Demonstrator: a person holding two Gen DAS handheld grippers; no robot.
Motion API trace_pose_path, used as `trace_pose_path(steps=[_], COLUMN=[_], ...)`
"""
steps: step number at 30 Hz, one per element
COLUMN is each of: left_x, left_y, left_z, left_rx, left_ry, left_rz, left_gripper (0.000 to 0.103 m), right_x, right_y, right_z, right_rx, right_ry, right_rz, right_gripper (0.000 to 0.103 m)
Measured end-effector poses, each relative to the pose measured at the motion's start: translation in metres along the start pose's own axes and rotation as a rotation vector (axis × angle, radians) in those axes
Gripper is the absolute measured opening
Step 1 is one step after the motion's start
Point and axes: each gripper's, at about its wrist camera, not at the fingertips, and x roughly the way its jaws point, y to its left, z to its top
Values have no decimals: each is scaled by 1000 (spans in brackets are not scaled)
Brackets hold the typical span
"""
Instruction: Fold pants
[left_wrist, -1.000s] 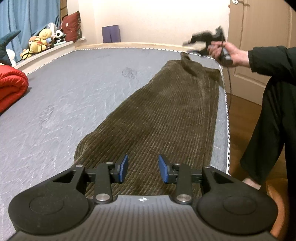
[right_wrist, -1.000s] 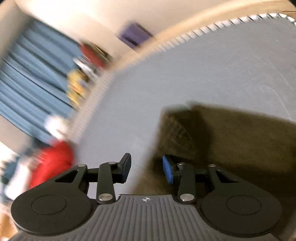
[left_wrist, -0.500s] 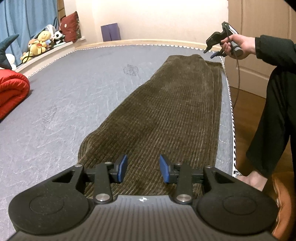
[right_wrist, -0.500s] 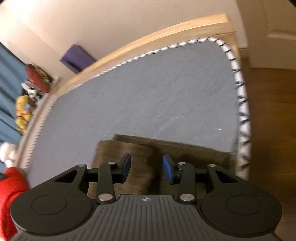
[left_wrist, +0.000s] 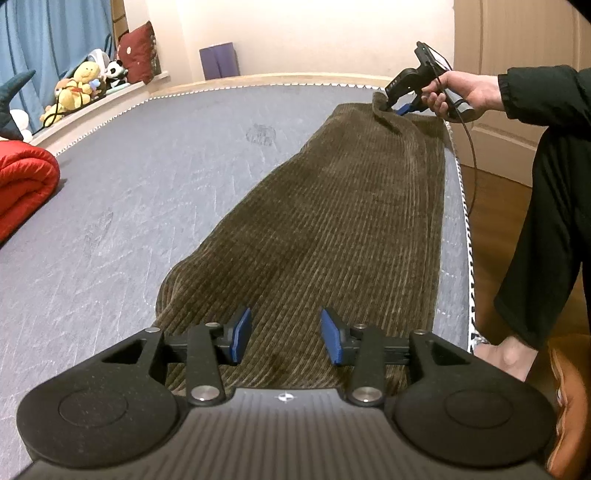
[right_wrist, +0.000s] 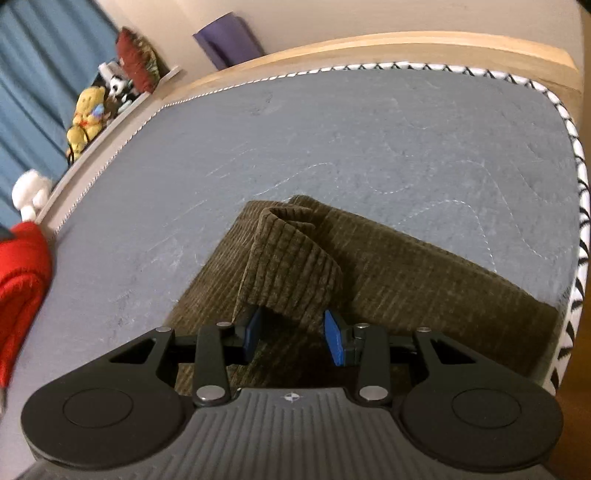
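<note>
Left wrist view: my left tongs (left_wrist: 282, 339) hang wide open and empty over the near end of the pants (left_wrist: 332, 229), blue pads spread above the corduroy without gripping it. The pants lie flat on the bed (left_wrist: 155, 177) along its right edge, their long axis running straight away from these tongs toward the far end, where my right tongs (left_wrist: 397, 105) meet a raised corner of the cloth. My left tongs are nearer the close end, my right hand (left_wrist: 456, 92) the far one.

Right wrist view: my right tongs (right_wrist: 291, 336) stand parted, pads well apart, with a lifted, curled flap of the pants (right_wrist: 291, 266) in the gap between them. The flap is not pinched; whether it rests on one pad I cannot tell. From here the far hem runs crosswise toward the bed's piped edge, and the length of the pants trails back beneath me. I judge that the fold turns on closing on this end and carrying it along the long axis toward my left tongs.
</note>
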Motion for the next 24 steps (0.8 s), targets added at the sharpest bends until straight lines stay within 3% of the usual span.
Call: trace_pose_path(steps=[2, 6, 8, 10, 17, 21, 24], left_x=[1, 3, 3, 4, 15, 25, 30], left_y=[-1, -2, -3, -4, -28, -50, -55], left_z=[-1, 0, 2, 4, 17, 22, 22], left_rx=[8, 16, 18, 15, 35, 105, 103], left_ry=[6, 9, 5, -5, -31, -14, -3], left_rz=[-3, -11, -16, -27, -124, -159, -183], left_gripper=[47, 48, 49, 50, 53, 54, 58], right_x=[6, 7, 8, 5, -65, -104, -94], right_y=[0, -7, -14, -12, -11, -19, -37], right_z=[-2, 0, 0, -2, 6, -3, -13], right_rx=[-29, -8, 10, 11, 71, 95, 119], right_ry=[16, 9, 21, 32, -83, -87, 5], right_rz=[-66, -49, -26, -15, -38, -190, -287], right_gripper=[42, 43, 37, 15, 6, 6, 9])
